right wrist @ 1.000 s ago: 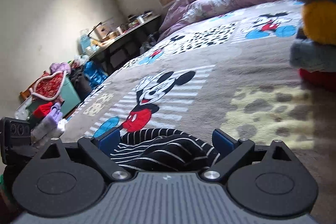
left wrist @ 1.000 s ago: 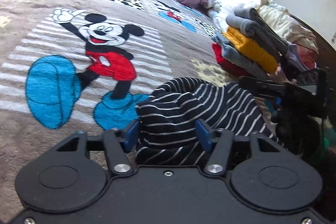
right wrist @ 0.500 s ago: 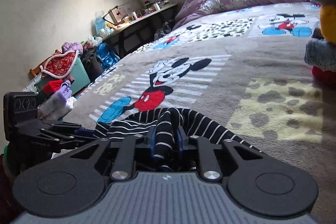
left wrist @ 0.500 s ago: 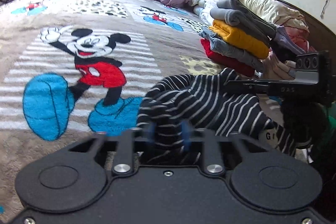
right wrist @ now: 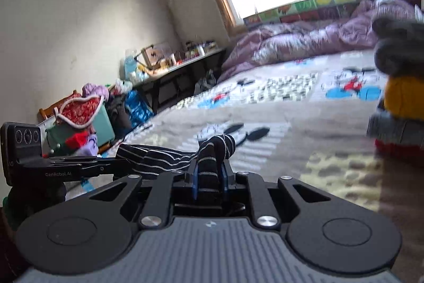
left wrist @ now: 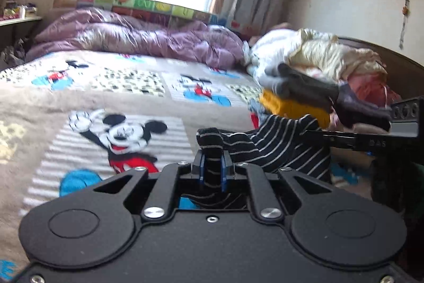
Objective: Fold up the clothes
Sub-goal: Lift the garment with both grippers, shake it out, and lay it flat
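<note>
A black garment with thin white stripes (left wrist: 278, 147) hangs stretched between my two grippers, lifted off the bed. My left gripper (left wrist: 212, 171) is shut on one bunched edge of it. My right gripper (right wrist: 209, 177) is shut on the other edge (right wrist: 214, 153). In the left wrist view the right gripper (left wrist: 371, 137) shows at the right, holding the cloth. In the right wrist view the left gripper (right wrist: 79, 166) shows at the left, with the cloth (right wrist: 153, 158) spanning across to it.
A Mickey Mouse blanket (left wrist: 119, 134) covers the bed. A stack of folded clothes (left wrist: 299, 94) sits at the right, also seen in the right wrist view (right wrist: 400, 97). A purple duvet (left wrist: 137, 36) lies at the back. Bins of clothes (right wrist: 79, 118) stand beside the bed.
Both grippers closed on the striped garment, which lay bunched on the blanket, and have lifted it up. The cloth now stretches between them above the bed.
</note>
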### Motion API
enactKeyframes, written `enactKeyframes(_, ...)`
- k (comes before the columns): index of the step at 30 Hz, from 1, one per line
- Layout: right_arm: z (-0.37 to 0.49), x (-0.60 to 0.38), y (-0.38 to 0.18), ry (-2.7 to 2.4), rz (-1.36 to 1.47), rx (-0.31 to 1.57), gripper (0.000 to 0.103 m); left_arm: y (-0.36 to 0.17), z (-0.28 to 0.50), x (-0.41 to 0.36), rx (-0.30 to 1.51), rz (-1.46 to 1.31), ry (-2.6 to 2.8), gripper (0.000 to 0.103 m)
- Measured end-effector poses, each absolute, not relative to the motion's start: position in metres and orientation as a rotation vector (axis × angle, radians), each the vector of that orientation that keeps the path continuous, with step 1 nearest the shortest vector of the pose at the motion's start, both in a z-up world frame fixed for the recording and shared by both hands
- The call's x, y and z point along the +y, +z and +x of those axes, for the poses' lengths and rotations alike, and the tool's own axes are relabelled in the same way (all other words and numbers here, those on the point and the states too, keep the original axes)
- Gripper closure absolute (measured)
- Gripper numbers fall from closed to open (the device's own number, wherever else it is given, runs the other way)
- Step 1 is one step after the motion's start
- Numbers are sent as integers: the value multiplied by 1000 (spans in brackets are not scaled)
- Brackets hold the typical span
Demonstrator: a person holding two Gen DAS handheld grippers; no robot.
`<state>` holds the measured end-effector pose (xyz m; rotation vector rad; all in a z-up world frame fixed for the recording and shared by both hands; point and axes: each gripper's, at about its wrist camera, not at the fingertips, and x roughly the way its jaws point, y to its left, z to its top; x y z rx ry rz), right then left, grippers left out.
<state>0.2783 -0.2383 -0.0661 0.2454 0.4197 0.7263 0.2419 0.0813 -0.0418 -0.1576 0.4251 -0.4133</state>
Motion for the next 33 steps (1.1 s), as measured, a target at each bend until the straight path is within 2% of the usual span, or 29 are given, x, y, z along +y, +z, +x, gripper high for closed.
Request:
enactKeyframes(9, 292, -228, -3, 692, 192, 363, 85, 25, 267, 81, 358, -71, -374, 95)
enactKeyframes(23, 370, -203, 72, 629, 144, 344, 85, 101, 333, 82, 298, 39, -304, 95)
enactKeyframes(33, 419, -203, 125, 518, 160, 195, 86, 155, 380, 77, 161, 84, -218, 95)
